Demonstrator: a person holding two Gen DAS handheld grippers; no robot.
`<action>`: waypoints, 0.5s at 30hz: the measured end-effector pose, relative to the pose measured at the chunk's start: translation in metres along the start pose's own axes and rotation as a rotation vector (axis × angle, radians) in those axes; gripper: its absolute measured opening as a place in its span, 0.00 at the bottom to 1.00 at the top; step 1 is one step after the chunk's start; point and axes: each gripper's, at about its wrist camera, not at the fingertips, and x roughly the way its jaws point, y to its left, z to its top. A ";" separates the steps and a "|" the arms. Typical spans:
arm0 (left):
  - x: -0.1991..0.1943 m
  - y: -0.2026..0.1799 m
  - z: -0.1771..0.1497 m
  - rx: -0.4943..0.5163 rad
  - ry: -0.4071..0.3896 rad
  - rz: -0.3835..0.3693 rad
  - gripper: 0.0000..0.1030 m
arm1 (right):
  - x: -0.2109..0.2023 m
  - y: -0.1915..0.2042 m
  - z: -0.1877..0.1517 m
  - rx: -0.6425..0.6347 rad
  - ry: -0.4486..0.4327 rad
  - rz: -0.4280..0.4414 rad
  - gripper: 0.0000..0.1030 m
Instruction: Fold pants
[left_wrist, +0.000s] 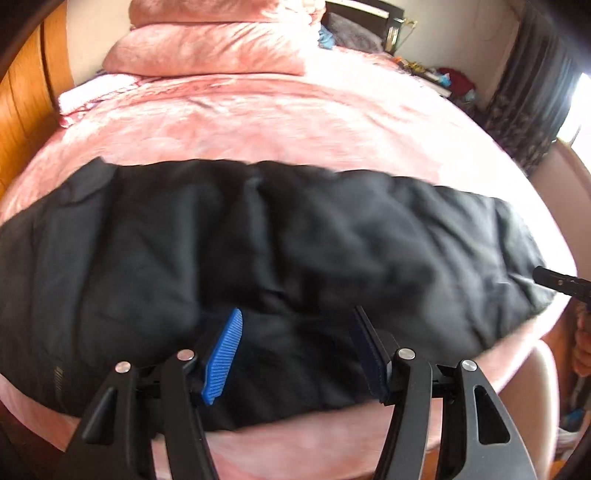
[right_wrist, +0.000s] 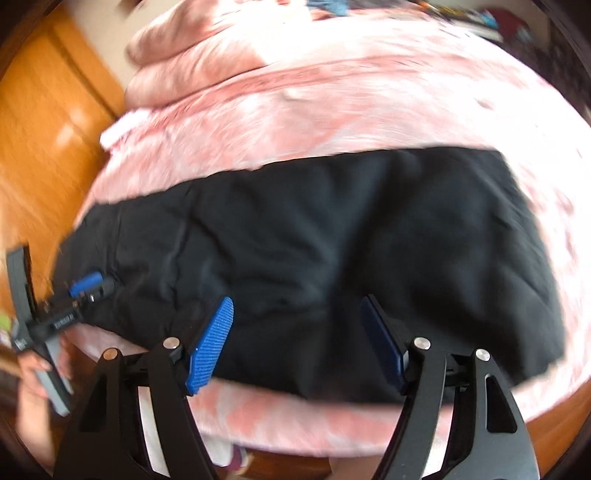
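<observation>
Pants (left_wrist: 258, 240) flat on bed (left_wrist: 258, 122), both grippers open

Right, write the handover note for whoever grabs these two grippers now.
Left gripper: open, nothing between the pads, over the near edge of the black pants.
Right gripper: open, empty, also over the near edge, toward the other end.
Pants: lying across the pink bedspread as one long band with a few wrinkles, near the foot of the bed.
Done: they look folded lengthwise already, though the blur makes the layers hard to tell.
Left: probably grip one end and fold it across to the other, then smooth.
</observation>
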 end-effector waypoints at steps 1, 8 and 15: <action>-0.002 -0.011 -0.001 -0.001 -0.004 -0.015 0.59 | -0.012 -0.016 -0.005 0.046 -0.002 0.011 0.70; 0.023 -0.086 -0.004 0.030 0.045 -0.058 0.69 | -0.049 -0.068 -0.042 0.194 0.032 0.003 0.70; 0.051 -0.093 -0.009 0.055 0.068 0.001 0.77 | -0.039 -0.120 -0.058 0.408 0.027 0.153 0.71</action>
